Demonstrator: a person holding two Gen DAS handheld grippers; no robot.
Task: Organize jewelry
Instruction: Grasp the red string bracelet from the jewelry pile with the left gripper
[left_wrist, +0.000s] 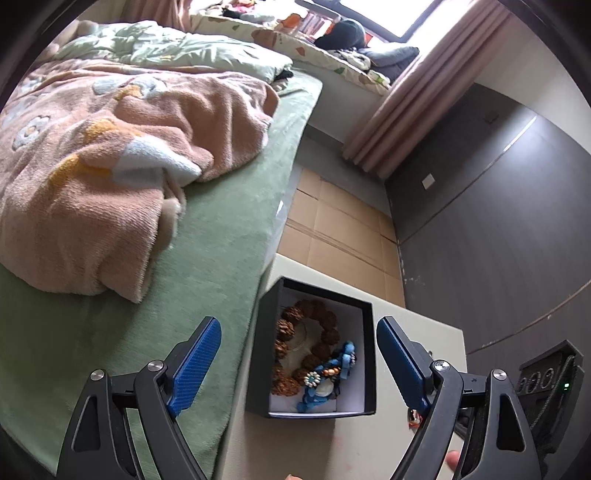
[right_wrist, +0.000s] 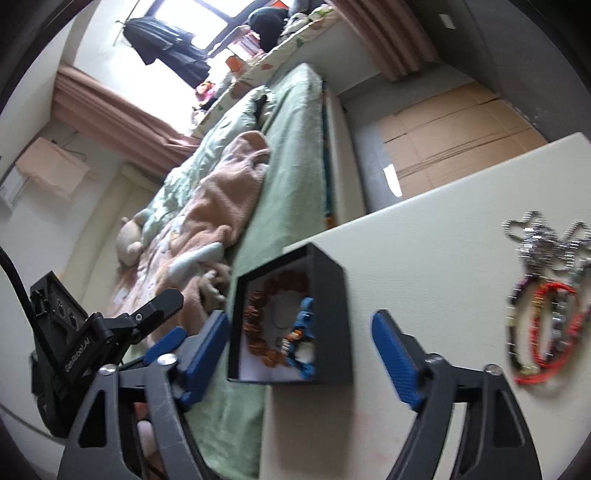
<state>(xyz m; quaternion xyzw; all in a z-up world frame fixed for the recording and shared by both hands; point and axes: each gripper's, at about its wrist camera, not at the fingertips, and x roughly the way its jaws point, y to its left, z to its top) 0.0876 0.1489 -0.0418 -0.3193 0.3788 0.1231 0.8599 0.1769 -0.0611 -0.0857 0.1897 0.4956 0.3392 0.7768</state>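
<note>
A black jewelry box (left_wrist: 365, 354) with a white lining stands on the cream table (left_wrist: 417, 332) near its left edge. Inside lie a brown beaded bracelet (left_wrist: 291, 332) and a blue braided bracelet (left_wrist: 332, 373). My left gripper (left_wrist: 299, 362) is open and empty, its blue fingers straddling the box just above it. The right wrist view shows the same box (right_wrist: 332, 317) with both bracelets. My right gripper (right_wrist: 299, 354) is open and empty, close over the box. A red cord bracelet (right_wrist: 546, 332), dark beaded strands and a silver heart chain (right_wrist: 543, 236) lie on the table at the right.
A bed with a green sheet (left_wrist: 207, 266) and a pink blanket (left_wrist: 92, 177) adjoins the table's left edge. Flat cardboard (left_wrist: 343, 229) covers the floor beyond the table. A dark wall (left_wrist: 498, 221) stands to the right. The left gripper's body (right_wrist: 74, 332) shows at the left of the right wrist view.
</note>
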